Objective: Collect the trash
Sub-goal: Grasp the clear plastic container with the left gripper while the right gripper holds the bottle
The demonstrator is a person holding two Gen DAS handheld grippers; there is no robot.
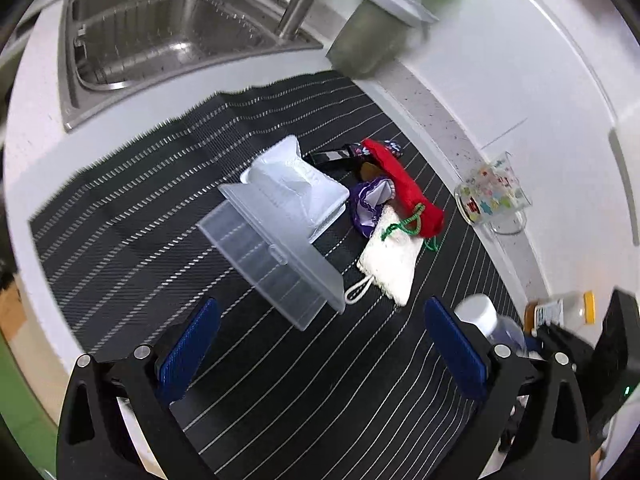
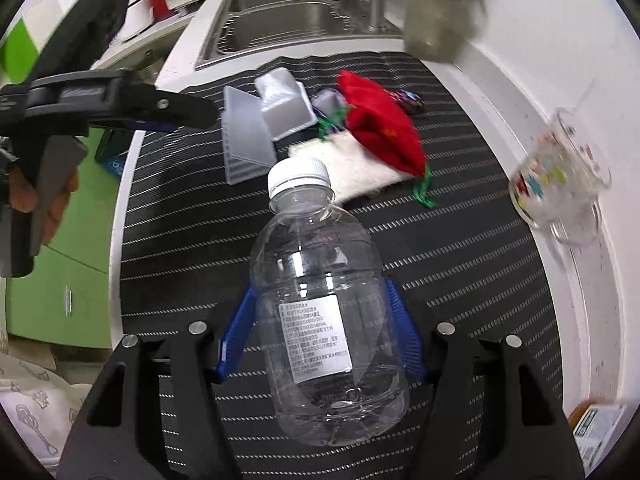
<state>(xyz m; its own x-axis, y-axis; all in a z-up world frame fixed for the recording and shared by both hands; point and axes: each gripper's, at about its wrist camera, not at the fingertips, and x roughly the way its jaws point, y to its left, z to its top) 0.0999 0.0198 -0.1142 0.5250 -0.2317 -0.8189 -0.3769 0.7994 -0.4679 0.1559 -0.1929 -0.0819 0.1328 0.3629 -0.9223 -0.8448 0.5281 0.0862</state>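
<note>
The clear, white-capped plastic bottle (image 2: 320,300) is pinched by the right gripper (image 2: 320,332) above the striped mat's (image 2: 460,280) near edge; being smooth, it could slip. The left gripper (image 1: 320,344) is spread, empty.

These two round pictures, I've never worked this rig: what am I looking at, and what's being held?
No robot here: a person holds a two-finger gripper in each hand, each with a fisheye camera looking along its fingers. The left wrist view shows the left gripper open and empty above a striped mat. On the mat lie a clear box, a red cloth and a white cloth; a mug stands beside it, a sink behind. In the right wrist view the right gripper is shut on an empty bottle.
</note>
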